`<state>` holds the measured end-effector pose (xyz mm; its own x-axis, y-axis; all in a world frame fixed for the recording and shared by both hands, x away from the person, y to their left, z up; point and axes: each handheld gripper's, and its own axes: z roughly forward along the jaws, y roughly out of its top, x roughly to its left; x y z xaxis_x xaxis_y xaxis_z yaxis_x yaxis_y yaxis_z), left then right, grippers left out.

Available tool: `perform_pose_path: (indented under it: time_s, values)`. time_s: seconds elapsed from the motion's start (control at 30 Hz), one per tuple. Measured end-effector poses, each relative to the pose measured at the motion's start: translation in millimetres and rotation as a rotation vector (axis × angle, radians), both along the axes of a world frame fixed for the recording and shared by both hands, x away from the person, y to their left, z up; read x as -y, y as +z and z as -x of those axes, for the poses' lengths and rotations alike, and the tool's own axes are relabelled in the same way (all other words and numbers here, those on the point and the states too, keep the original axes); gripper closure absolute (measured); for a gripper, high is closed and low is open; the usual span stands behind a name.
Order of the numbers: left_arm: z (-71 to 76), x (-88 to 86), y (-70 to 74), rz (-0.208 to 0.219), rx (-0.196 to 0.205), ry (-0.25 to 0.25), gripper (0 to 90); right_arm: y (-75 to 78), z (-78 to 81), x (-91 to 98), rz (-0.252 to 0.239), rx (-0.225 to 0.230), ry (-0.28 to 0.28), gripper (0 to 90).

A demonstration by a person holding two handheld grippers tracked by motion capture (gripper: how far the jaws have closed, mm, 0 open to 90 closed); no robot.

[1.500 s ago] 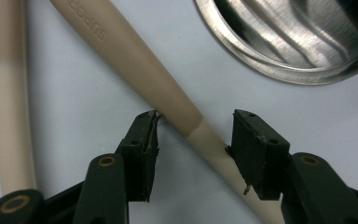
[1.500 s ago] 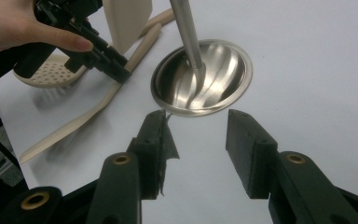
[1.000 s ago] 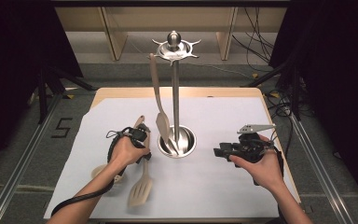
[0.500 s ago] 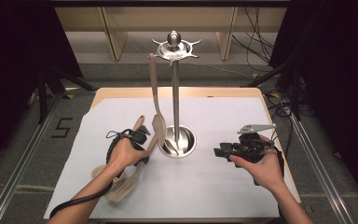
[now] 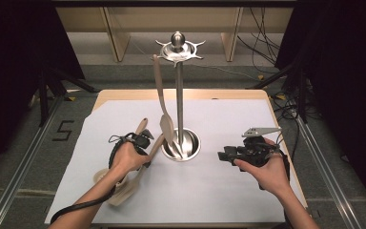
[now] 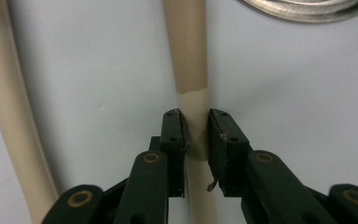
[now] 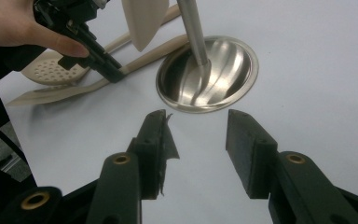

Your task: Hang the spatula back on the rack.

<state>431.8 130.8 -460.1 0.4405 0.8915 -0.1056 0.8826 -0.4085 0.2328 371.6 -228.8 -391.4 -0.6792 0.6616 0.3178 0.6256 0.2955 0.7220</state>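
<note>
**A:** Entry: what has changed?

**B:** The left gripper (image 6: 196, 114) has just been closing its jaws. They now clench the handle of the long beige plastic turner (image 5: 124, 191), with no gap visible at either pad. Compared with a second ago, the turner's blade end has swung left on the white paper sheet (image 5: 219, 200). It now lies at about 7 o'clock from the hand.

**A:** Meaning for the job?

**B:** Judgement only: the grasp looks made, so lifting is next, then hooking the handle onto the rack. The turner is flat on the sheet, at 8 o'clock from the rack's base, and its handle tip almost reaches the base rim.

**A:** Other tool?

**B:** The right gripper (image 7: 196, 116) is released, with its jaws wide and nothing between them. It hovers at 3 o'clock from the base.

**A:** Counts?

**B:**
- One polished steel utensil rack with a round dished base and a hooked crown (image 5: 179, 95).
- Three beige utensils:
  - One beige spoon-shaped utensil (image 5: 166, 126) hangs from a hook at 9 o'clock on the crown.
  - The turner is in the left gripper's jaws.
  - One beige perforated skimmer (image 5: 141, 126) lies just beside the turner, on its 9 o'clock side.
- Two grippers and one sheet.
</note>
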Motion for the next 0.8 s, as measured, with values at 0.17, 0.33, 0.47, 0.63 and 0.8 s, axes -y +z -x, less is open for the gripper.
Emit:
perform_pose_path:
  time_s: [0.17,0.33,0.47,0.63,0.8]
  values:
    - [0.4,-12.6,-1.5,0.065,0.033,0.006,77.1,1.0,0.1,1.4,0.001,0.008,-0.014,59.1]
    - [3.3,-27.4,10.4,0.149,0.082,0.056,77.1,1.0,-0.3,1.6,-0.007,0.015,-0.014,59.4]
    - [9.5,-40.2,21.9,0.225,0.163,0.078,77.1,1.7,-1.2,1.8,0.009,0.048,-0.001,59.7]
    - [20.6,-52.6,31.4,0.294,0.23,0.102,77.1,2.4,1.8,-3.2,-0.007,0.021,-0.016,59.8]
    - [33.2,-58.8,41.2,0.349,0.316,0.109,77.1,4.3,3.0,-5.6,-0.009,0.047,-0.004,60.2]
